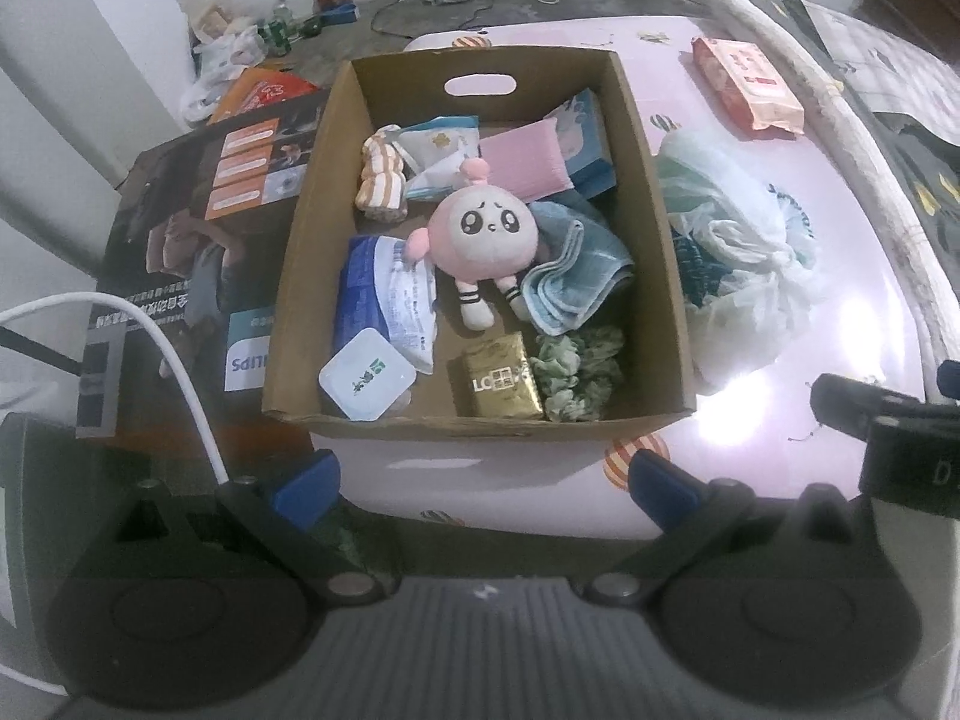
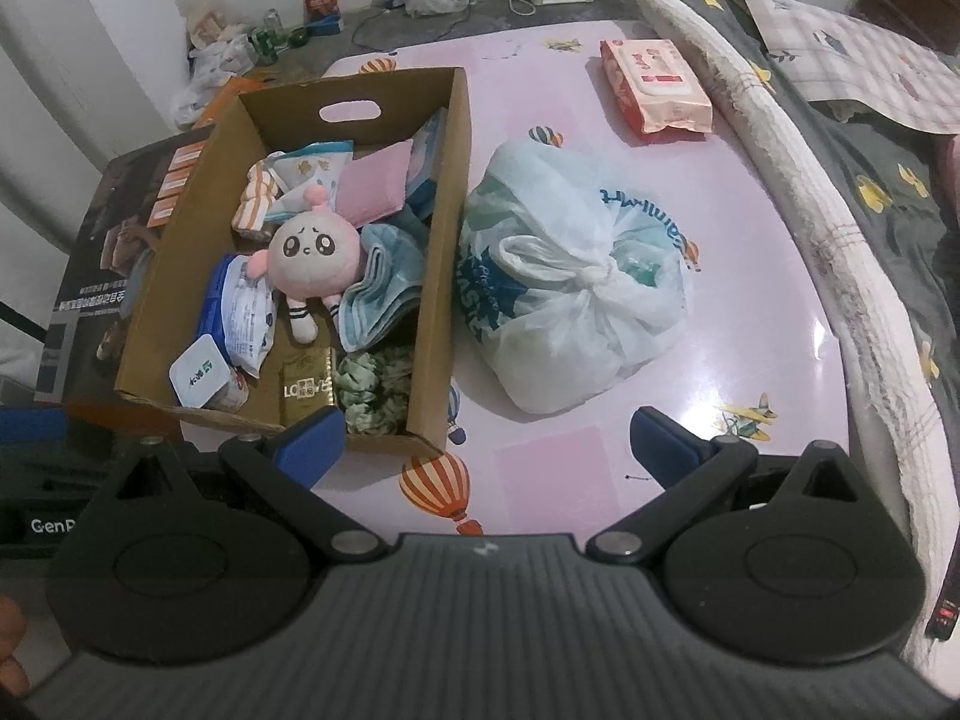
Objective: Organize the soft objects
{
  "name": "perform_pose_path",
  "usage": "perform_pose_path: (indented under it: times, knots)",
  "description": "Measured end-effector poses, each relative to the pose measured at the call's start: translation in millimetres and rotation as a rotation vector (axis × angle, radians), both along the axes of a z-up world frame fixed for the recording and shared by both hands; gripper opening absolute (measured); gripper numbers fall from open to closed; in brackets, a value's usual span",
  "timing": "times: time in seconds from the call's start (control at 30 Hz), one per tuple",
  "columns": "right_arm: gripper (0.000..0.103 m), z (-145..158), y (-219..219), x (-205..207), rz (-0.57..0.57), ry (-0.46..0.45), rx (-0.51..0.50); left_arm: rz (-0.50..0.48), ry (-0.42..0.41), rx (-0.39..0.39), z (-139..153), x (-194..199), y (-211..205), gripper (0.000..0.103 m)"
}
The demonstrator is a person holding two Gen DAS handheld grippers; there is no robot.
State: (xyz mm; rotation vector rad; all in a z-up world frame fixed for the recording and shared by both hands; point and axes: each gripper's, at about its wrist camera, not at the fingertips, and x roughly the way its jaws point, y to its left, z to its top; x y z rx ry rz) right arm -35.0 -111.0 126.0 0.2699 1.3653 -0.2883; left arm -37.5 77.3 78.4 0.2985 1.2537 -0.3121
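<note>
Both the left tongs (image 1: 483, 480) and the right tongs (image 2: 486, 441) are spread wide with nothing between their blue pads, hovering at the near edge of a glossy pink surface (image 2: 750, 276) printed with balloons and planes. On it sits an open corrugated cardboard box (image 1: 654, 192) with an oval hand slot in its far wall. Inside lie soft things: a round pink plush doll (image 1: 483, 234) with striped legs, resting against a folded teal towel (image 1: 576, 276); a striped orange-and-white cloth roll (image 1: 381, 180); a flat pink pad (image 1: 522, 162); crinkly blue-and-white packets (image 1: 384, 294); a shiny gold foil pack (image 1: 501, 381); and a ruffled green scrunchie (image 1: 579, 375). Just right of the box, a knotted, crumpled white plastic bag (image 2: 576, 282) bulges. Farther back lies a flat pink wipes pack (image 2: 657, 87).
</note>
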Motion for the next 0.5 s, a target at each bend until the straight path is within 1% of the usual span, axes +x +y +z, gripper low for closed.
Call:
perform_pose_path:
  times: [0.5]
  knots:
    - [0.102,1.6,-17.6,-7.3,-0.02,0.007,-0.013,-0.024,-0.007,0.008,2.2,-1.9,-19.0,0.103]
